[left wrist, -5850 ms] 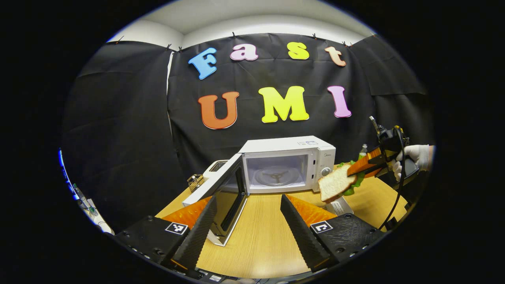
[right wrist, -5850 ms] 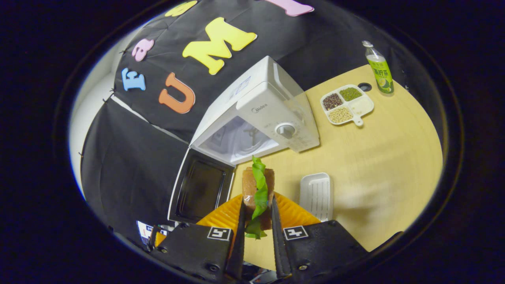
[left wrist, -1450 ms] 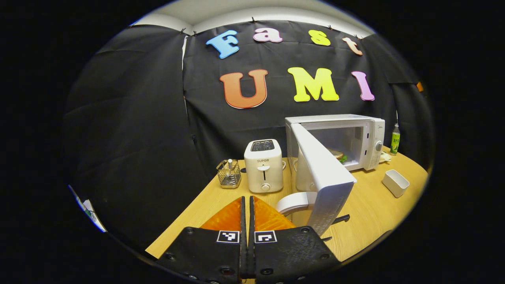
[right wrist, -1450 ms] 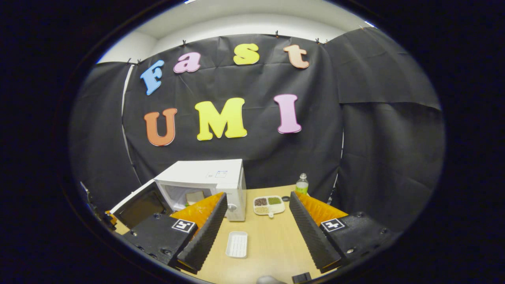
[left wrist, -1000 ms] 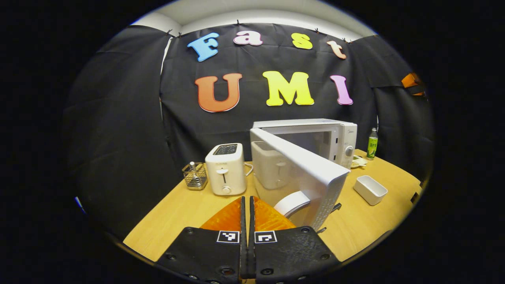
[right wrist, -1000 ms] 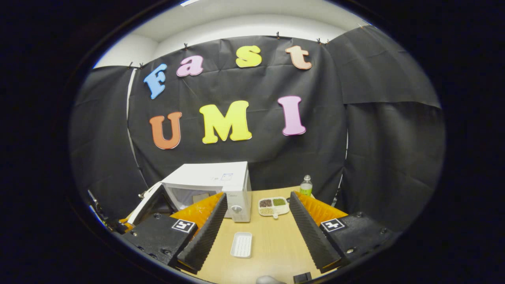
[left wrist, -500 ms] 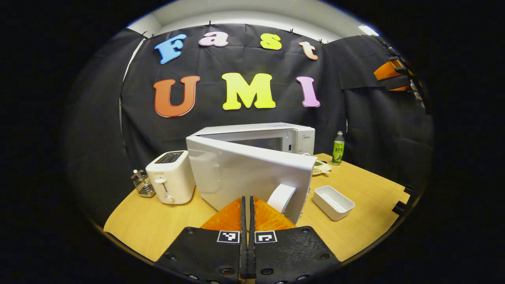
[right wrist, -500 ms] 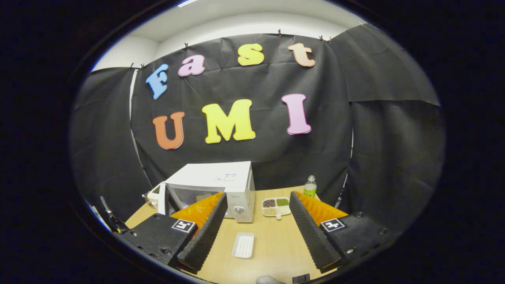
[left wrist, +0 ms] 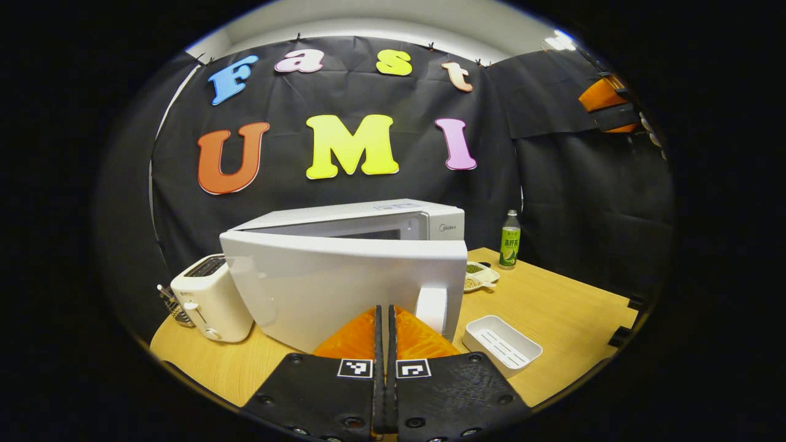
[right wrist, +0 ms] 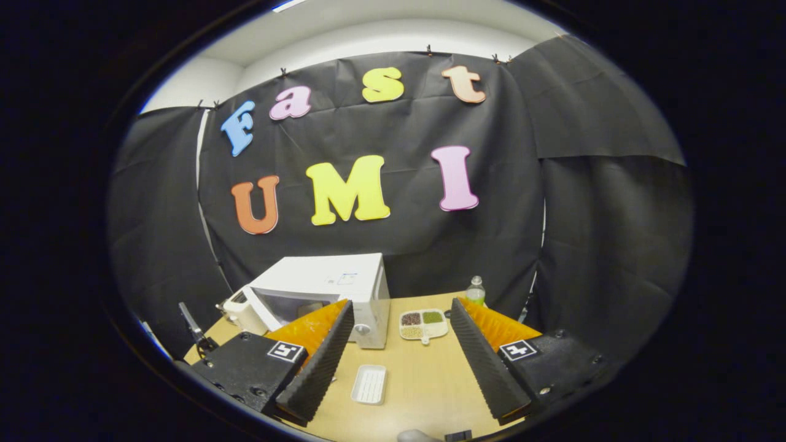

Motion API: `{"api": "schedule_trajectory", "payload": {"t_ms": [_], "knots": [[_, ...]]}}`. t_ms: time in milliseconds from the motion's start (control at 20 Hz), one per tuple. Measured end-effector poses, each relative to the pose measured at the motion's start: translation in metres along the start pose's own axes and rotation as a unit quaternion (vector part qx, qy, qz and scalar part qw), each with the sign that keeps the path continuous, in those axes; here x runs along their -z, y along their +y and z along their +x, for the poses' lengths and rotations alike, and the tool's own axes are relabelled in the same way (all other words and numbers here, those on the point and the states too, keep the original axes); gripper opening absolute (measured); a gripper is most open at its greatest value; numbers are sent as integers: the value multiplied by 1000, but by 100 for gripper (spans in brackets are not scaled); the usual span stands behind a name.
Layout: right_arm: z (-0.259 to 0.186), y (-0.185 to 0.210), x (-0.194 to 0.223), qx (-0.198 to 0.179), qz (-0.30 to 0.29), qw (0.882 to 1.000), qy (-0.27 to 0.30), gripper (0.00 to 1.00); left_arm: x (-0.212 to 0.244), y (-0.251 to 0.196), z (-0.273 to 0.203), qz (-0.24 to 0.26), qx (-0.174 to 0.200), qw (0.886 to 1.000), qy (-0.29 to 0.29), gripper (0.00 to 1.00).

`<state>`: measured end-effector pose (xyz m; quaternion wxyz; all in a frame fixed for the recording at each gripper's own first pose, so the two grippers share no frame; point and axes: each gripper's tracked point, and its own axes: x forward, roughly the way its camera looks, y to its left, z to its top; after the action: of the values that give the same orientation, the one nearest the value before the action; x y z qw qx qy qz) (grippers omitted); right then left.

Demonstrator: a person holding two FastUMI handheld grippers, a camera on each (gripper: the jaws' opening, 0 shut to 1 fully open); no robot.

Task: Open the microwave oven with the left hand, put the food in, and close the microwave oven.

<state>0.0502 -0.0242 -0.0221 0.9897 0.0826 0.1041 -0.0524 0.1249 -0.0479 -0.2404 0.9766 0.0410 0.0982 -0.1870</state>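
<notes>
Your left hand-held gripper point(left wrist: 385, 319), fingers pressed together and empty, stood against the microwave door point(left wrist: 344, 288), nearly closed; latching remained.

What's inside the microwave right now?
Through the narrow gap left by the nearly closed door, the microwave shows a tan shape, likely the food. The rest of the cavity is hidden behind the door.

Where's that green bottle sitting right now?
In the left gripper view the bottle stands upright at the table's far edge by the black wall, right of the microwave, just behind the divided dish.
</notes>
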Motion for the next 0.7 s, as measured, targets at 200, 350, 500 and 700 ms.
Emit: {"api": "schedule_trajectory", "payload": {"t_ms": [200, 350, 500, 700], "knots": [[8, -15, -3, 13, -5, 1000, 0, 92, -9, -2, 33, -1, 0, 1000, -7, 0], [11, -19, -4, 15, -2, 1000, 1, 92, -11, -7, 56, -2, 0, 1000, -7, 0], [15, -22, -5, 14, -2, 1000, 1, 100, -15, -10, 83, 0, -2, 1000, -7, 0], [22, -23, -4, 11, -3, 1000, 5, 92, -20, -13, 114, 2, -5, 1000, -7, 0]]}}
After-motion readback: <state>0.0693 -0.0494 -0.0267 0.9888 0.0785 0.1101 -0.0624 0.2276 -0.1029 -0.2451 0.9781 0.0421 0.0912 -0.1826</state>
